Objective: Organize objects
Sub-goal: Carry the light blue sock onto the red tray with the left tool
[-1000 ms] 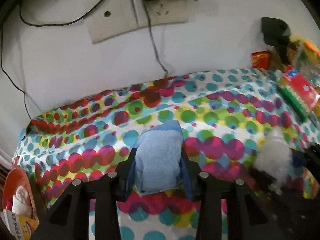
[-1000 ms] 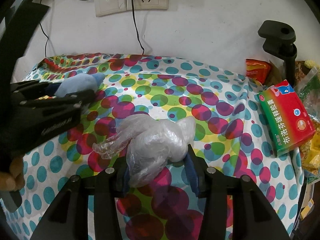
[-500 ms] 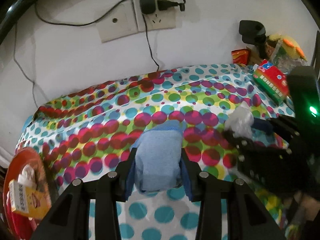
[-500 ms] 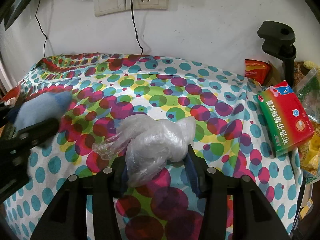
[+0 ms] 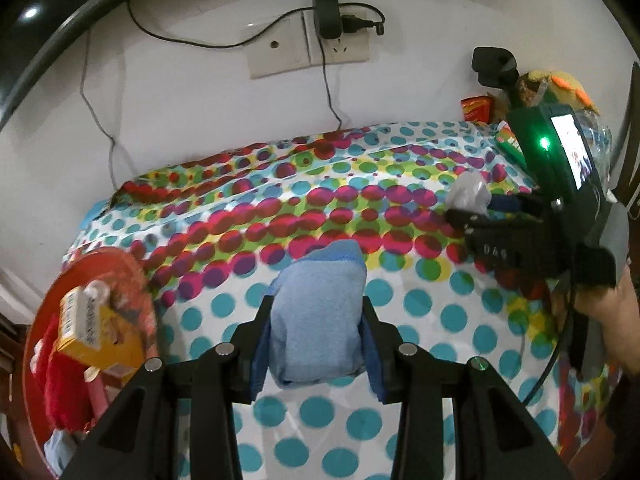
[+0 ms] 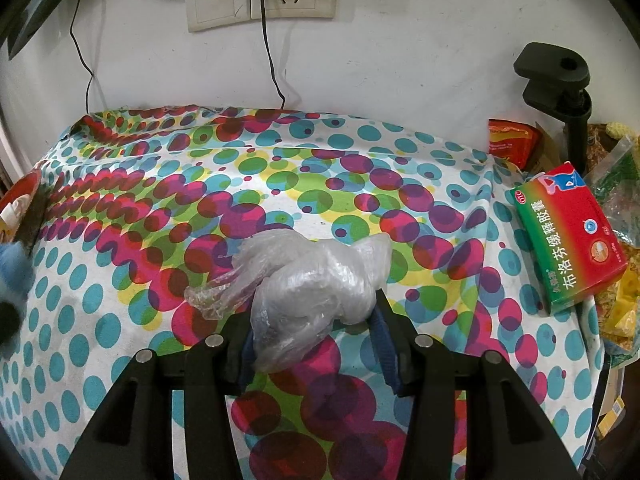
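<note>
My left gripper (image 5: 316, 316) is shut on a folded light-blue cloth (image 5: 318, 320) and holds it above the near left part of the polka-dot table (image 5: 400, 312). A red basket (image 5: 120, 276) with a yellow box (image 5: 84, 320) and red items sits just left of it, beside the table. My right gripper (image 6: 316, 312) is shut on a crumpled clear plastic bag (image 6: 308, 292) over the table's middle; it also shows in the left wrist view (image 5: 472, 208). The blue cloth shows blurred at the left edge of the right wrist view (image 6: 14, 268).
A green and red medicine box (image 6: 568, 240) lies at the table's right edge, with a red packet (image 6: 508, 144), snack bags (image 6: 616, 208) and a black clamp stand (image 6: 560, 88) behind it. Wall sockets and cables (image 6: 264, 4) hang above the far edge.
My left gripper has pulled back and leftwards with the blue cloth, bringing the red basket into view. My right gripper has hardly moved and keeps the bag.
</note>
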A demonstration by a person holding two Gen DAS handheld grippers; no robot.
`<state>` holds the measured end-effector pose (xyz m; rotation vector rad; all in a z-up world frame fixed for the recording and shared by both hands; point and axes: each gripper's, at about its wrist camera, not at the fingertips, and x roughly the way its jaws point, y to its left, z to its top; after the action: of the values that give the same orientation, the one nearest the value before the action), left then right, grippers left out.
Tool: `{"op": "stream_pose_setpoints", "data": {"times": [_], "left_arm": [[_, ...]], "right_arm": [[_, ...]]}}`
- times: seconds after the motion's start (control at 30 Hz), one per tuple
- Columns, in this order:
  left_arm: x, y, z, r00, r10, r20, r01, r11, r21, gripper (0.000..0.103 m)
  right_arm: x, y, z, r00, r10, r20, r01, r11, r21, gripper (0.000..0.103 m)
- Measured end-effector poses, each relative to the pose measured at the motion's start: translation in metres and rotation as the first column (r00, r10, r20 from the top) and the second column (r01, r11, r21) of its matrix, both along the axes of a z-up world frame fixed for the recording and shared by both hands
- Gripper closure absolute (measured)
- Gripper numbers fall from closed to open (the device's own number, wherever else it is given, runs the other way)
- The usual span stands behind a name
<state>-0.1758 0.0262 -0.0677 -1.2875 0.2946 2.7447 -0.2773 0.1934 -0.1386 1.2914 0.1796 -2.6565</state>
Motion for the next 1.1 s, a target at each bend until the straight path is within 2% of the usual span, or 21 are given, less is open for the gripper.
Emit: {"op": "stream_pose_setpoints", "data": {"times": [0.23, 0.43, 0.6, 0.7, 0.93, 1.1], "left_arm": [[0.034, -0.01, 0.014, 0.998, -0.004, -0.055, 0.003, 1.0, -0.012, 0.063], [0.053, -0.033, 0.03, 0.996, 0.04, -0.078, -0.041, 0.999, -0.007, 0.063], [0.064, -0.057, 0.039, 0.989, 0.088, -0.115, -0.093, 0.995, -0.036, 0.063], [0.068, -0.072, 0.04, 0.985, 0.106, -0.134, -0.111, 0.993, -0.028, 0.063], [0.074, -0.11, 0.036, 0.979, 0.163, -0.125, -0.164, 0.987, 0.005, 0.063], [0.073, -0.135, 0.046, 0.968, 0.209, -0.136, -0.208, 0.978, 0.024, 0.063]], "right_arm": [[-0.001, 0.002, 0.0, 1.0, -0.002, 0.001, 0.002, 1.0, 0.0, 0.056], [0.0, 0.001, 0.0, 1.0, -0.005, -0.001, 0.005, 1.0, 0.004, 0.055], [0.0, 0.002, -0.001, 1.0, -0.005, -0.003, 0.005, 1.0, 0.009, 0.054], [0.0, 0.001, -0.001, 1.0, -0.01, -0.004, 0.01, 1.0, 0.016, 0.052], [0.001, -0.003, -0.001, 1.0, -0.013, -0.016, 0.014, 0.999, 0.048, 0.051], [0.001, -0.004, 0.0, 1.0, -0.013, -0.018, 0.014, 0.998, 0.055, 0.051]]}}
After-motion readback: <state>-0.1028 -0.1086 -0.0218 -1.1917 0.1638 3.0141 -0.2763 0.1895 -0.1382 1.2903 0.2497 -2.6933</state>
